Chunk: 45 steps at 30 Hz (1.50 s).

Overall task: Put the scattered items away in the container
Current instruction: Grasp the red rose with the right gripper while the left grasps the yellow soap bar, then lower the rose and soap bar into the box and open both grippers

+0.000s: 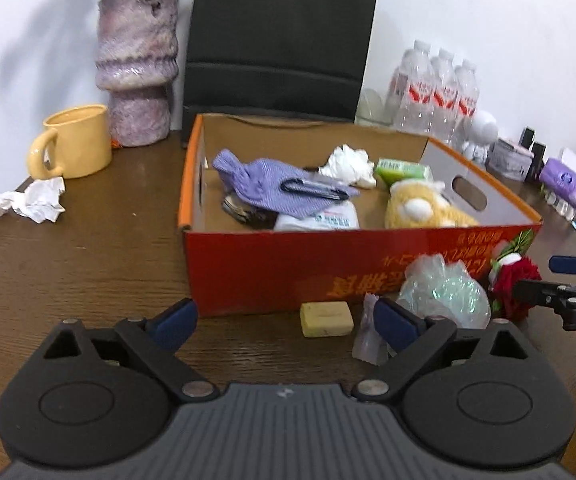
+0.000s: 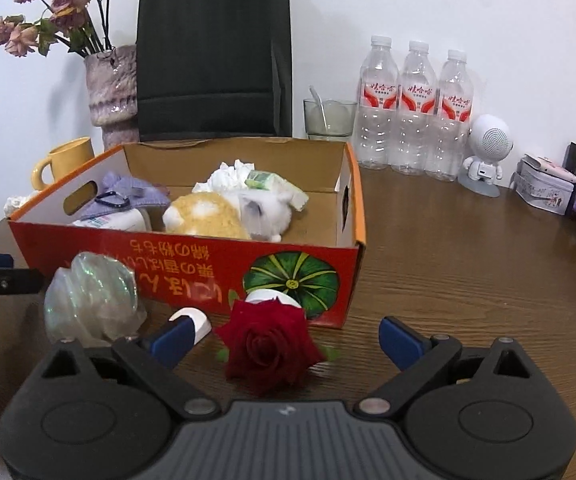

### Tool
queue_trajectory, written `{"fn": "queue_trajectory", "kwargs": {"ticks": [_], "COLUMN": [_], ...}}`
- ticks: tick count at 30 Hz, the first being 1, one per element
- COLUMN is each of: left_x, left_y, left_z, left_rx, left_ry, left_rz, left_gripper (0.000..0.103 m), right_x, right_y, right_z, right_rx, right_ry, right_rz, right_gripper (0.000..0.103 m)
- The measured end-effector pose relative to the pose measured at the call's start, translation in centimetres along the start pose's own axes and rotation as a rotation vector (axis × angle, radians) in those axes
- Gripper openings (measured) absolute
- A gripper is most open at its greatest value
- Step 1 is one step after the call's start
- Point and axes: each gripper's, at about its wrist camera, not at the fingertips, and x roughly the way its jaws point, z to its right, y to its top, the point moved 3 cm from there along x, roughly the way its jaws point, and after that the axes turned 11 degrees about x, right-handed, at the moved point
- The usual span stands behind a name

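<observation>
Left wrist view: left gripper (image 1: 286, 322) low over the brown worktop (image 1: 88, 264), fingers (image 1: 176, 320) spread wide, nothing between the pads. Just ahead, a yellow soap bar (image 1: 326, 319) lying flat on the worktop, close to the near wall of the orange cardboard box (image 1: 272, 268). Beside the right finger, a small crumpled clear wrapper (image 1: 367, 340); behind it, a bunched iridescent plastic bag (image 1: 443, 292) against the box front. Further right, a red rose (image 1: 513, 280), with the right gripper (image 1: 567, 280) reaching in from the edge. Inside the box: purple cloth (image 1: 264, 188) with a black carabiner (image 1: 311, 190) on top, white tissue (image 1: 347, 164), green packet (image 1: 401, 170), yellow plush toy (image 1: 419, 208). Left of the box, loose on the worktop, a crumpled tissue (image 1: 28, 202) near a yellow mug (image 1: 74, 142) and a purple vase (image 1: 138, 68).

Right wrist view: fingers (image 2: 172, 338) of the right gripper wide apart, gripping nothing. Red rose centred between them, resting on the worktop just before the box front, pads clear of it on both sides. Plastic bag to the left, touching the box. Three water bottles (image 2: 413, 110) and a black paper bag (image 2: 212, 56) standing behind the box.
</observation>
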Motion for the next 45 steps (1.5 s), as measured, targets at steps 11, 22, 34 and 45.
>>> {"fn": "queue_trajectory", "kwargs": {"ticks": [11,22,34,45], "left_x": [2.1,1.7,0.9,-3.2], "left_y": [0.1,-0.7,-0.8,-0.7], "left_z": [1.9,2.4,2.4,1.7], "left_rx": [-0.02,0.015,0.012,-0.026], "left_ry": [0.007,-0.011,-0.027,-0.052], "left_rz": [-0.034,-0.022,-0.001,0.077], "left_gripper": [0.063,0.032,0.032,0.032], "right_x": [1.0,0.9,0.2,-3.5], "right_y": [-0.5,-1.2,-1.5,-0.8], "right_z": [-0.7,-0.9,-0.8,-0.7], "right_rx": [0.01,0.029,0.05,0.1], "right_ry": [-0.012,0.051,0.066,0.126], "right_rz": [-0.004,-0.04,-0.037,0.024], "right_gripper": [0.086,0.044,0.044,0.044]}}
